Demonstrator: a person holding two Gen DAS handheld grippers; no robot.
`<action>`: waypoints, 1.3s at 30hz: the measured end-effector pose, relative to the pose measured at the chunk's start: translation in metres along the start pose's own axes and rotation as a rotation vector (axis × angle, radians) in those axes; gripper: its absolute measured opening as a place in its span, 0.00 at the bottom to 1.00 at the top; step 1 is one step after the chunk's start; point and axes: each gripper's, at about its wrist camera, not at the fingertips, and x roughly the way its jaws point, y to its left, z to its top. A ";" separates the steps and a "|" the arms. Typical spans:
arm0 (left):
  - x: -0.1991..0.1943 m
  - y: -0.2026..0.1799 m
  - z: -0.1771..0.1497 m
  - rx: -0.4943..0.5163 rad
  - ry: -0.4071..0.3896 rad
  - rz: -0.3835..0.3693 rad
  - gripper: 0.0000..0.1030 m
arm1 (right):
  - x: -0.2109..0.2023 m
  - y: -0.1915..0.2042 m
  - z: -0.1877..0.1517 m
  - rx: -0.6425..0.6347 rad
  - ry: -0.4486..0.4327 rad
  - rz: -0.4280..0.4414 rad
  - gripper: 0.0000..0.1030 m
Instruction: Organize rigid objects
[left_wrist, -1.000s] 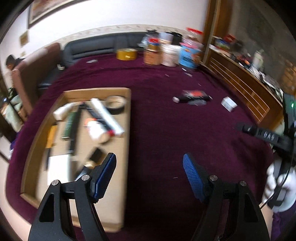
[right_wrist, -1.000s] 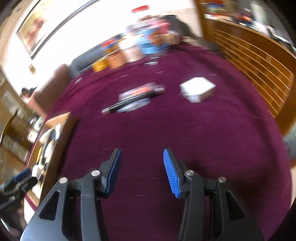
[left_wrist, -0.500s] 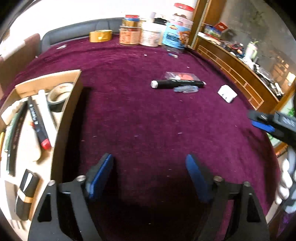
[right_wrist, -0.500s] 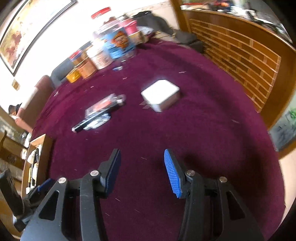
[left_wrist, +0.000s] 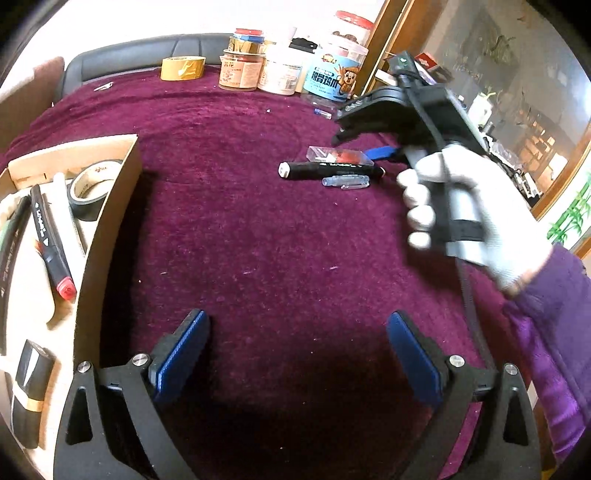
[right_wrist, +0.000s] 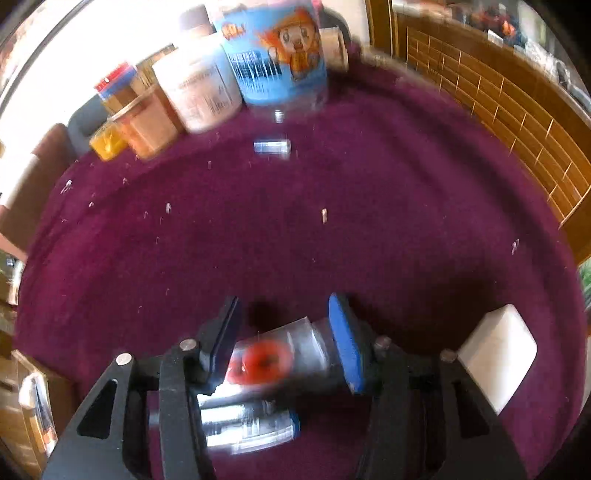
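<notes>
From my left gripper (left_wrist: 297, 354) I see its jaws spreading wide with nothing but bare purple surface (left_wrist: 258, 240) between them. A second ago this view was centred on the cardboard tray (left_wrist: 107, 221) and its contents; now the tray sits at the left edge of the frame, so I read the left side as finished with its drop-off and free again. The tray shows a red-capped marker (left_wrist: 51, 243) and a roll of black tape (left_wrist: 90, 188) inside.

Right of centre lie the loose items to sort: a black pen (left_wrist: 328, 170), a clear packet with red inside (left_wrist: 340, 155) touching it from behind, and a clear cap (left_wrist: 345, 181) just in front. At the right, my gloved hand (left_wrist: 461, 218) now brings the right gripper (right_wrist: 284, 339) down on that cluster; half a second ago it was only at the frame's edge.

The right wrist view, blurred, shows the packet between the opening jaws, though I cannot tell whether the pads touch it. It also shows a white box (right_wrist: 498, 350) at lower right, hidden from the left camera
</notes>
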 end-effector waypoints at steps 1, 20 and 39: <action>0.000 0.001 0.000 -0.005 -0.002 -0.006 0.92 | 0.004 0.008 -0.002 -0.054 0.038 -0.014 0.51; 0.003 0.000 0.003 -0.002 0.002 -0.005 0.92 | -0.124 -0.091 -0.137 -0.178 0.069 0.079 0.52; 0.003 0.000 0.002 -0.002 0.001 -0.005 0.92 | -0.097 -0.053 -0.098 -0.118 0.016 0.129 0.57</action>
